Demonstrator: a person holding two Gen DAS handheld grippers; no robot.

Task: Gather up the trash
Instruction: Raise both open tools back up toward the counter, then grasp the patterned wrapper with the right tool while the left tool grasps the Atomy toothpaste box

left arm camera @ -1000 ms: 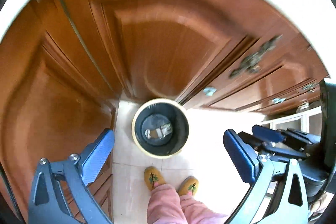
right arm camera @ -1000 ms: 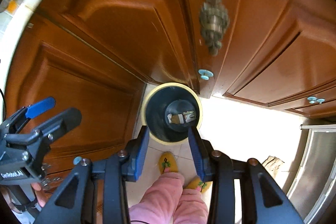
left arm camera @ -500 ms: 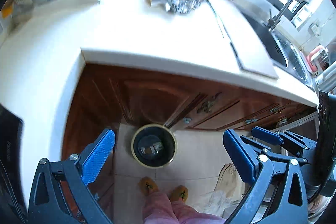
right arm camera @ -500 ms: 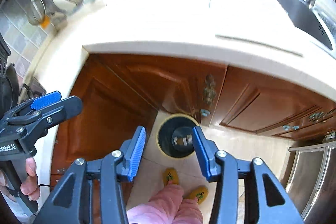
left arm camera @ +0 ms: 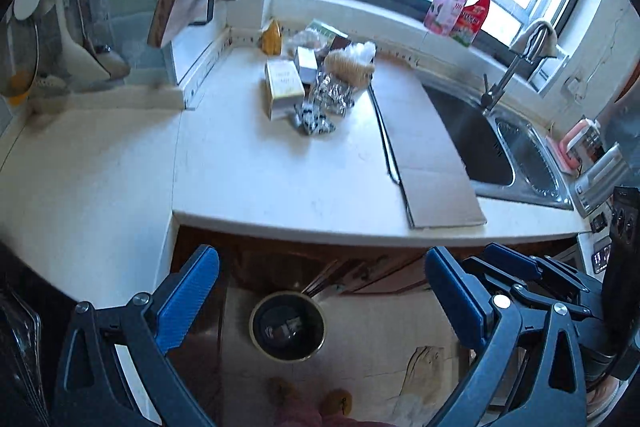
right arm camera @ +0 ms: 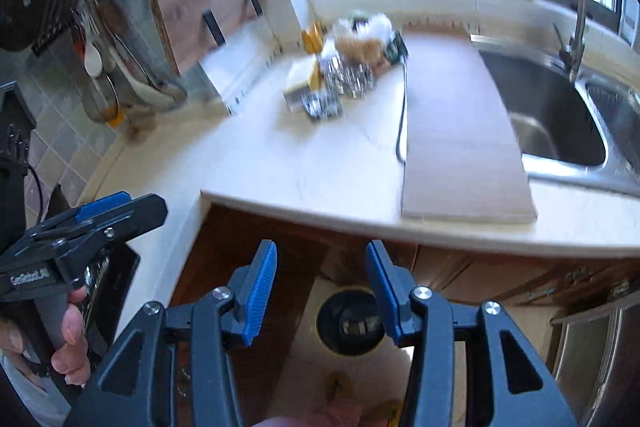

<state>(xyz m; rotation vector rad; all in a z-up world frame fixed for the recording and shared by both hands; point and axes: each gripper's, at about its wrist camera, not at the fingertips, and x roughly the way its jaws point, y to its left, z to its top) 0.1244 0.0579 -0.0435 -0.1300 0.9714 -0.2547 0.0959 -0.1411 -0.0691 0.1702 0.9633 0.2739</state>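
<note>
- The left gripper [left arm camera: 322, 301] hung above the floor in front of the countertop [left arm camera: 280, 183], its blue-padded jaws spread wide with nothing between them.
- The right gripper [right arm camera: 322, 293] pointed down the same way; its jaws stood partly apart and held nothing, the gap showing only floor and bin far below.
- The trash bin [left arm camera: 287, 326], a dark round pail with a pale rim, stood on the tiled floor just in front of the wooden cabinet doors [right arm camera: 256, 239], below the front edge of the countertop. A small item lay at its bottom, too blurred to name.
- The remaining trash pile [left arm camera: 316, 83] sat near the back edge of the countertop, close to the window sill: a cream box [left arm camera: 282, 89], crumpled foil wrappers [left arm camera: 332, 95] and a tan fibrous bundle [left arm camera: 350, 67], touching or overlapping one another.
- A flat sheet of cardboard [left arm camera: 424, 147] lay on the countertop between the pile and the sink [left arm camera: 492, 143], reaching the counter's front edge.
- Two red-and-pink bottles [left arm camera: 460, 7] stood on the window sill behind the sink.
- A hand [right arm camera: 68, 339] gripped the handle of the left tool at the lower left of the right wrist view.
- Yellow slippers [left arm camera: 312, 395] showed on the floor beneath the bin.
</note>
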